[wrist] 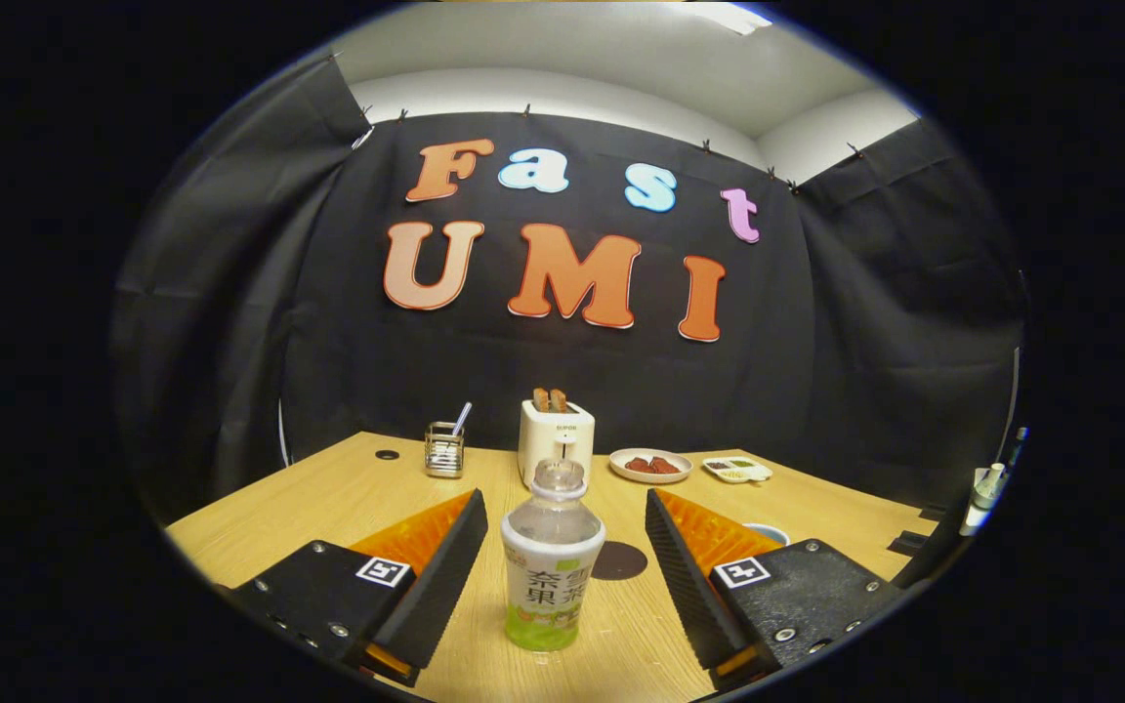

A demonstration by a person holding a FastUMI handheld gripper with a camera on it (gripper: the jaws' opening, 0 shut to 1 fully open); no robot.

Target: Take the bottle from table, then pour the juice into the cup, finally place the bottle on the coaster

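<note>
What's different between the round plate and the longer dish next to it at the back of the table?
The round plate is a circle holding dark reddish-brown pieces; the long dish is an oblong with small greenish and pale portions. The plate lies nearer the toaster, the dish further from it. Both are pale, shallow, and lie flat on the table, well beyond the open gripper, whose fingers flank the bottle without touching it.

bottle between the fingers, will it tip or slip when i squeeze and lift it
The bottle stands upright on the table between the open fingers, untouched. Tall and narrow, it would likely tip if one finger arrives first. Its smooth label wrap may be slippery, and the thin plastic probably gives under pressure.
</note>
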